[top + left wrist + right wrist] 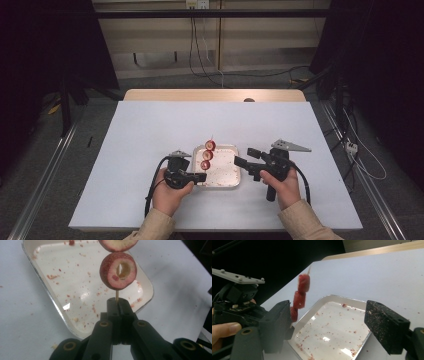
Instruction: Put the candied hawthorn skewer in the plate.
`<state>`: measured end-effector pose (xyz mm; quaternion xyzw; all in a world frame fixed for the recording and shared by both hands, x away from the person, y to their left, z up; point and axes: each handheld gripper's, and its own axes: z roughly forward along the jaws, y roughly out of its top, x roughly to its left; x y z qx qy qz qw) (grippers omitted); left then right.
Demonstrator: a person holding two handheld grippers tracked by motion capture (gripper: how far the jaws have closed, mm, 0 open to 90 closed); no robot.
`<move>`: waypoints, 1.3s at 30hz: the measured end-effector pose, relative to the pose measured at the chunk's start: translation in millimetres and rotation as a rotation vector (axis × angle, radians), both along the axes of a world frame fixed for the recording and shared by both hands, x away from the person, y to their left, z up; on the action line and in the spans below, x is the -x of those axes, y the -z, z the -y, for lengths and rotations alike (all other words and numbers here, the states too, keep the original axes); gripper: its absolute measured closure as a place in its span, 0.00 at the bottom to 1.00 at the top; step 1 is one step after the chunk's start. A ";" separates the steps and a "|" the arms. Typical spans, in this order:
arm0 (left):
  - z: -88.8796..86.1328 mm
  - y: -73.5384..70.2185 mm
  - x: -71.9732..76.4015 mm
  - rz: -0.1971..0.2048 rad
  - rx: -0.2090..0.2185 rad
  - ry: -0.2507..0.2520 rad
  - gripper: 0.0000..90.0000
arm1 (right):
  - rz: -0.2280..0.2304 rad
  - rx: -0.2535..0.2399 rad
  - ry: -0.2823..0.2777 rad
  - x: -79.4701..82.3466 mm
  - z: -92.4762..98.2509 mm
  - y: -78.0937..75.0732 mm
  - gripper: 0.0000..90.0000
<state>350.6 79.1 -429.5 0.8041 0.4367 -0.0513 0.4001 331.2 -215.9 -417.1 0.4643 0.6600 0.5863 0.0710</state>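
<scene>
Three fruit slices (207, 155) on one skewer (116, 295); one tray (235, 184); two hand-held grippers.

We see the tray (223, 180) lying on the worktop (150, 135), near its front edge and about midway across. The left gripper (202, 176) sits just to the left of the tray, its fingers (113, 312) reaching over the tray's front left corner. From those fingers the skewer (116, 294) rises away from us along the tray's left side, with three fruit slices (208, 155) strung on it one behind another; the farthest slice lies past the tray's back rim. The right gripper (245, 158) sits to the right of the tray, its fingers (387, 326) pointing left toward it, one finger at the tray's right edge, apart from the skewer. Crumbs (332, 331) lie scattered inside the tray.
</scene>
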 end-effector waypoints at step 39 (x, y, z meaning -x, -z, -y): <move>3.6 -5.3 0.1 0.091 -0.047 0.013 0.75 | 0.019 0.033 0.014 11.3 18.8 2.6 0.21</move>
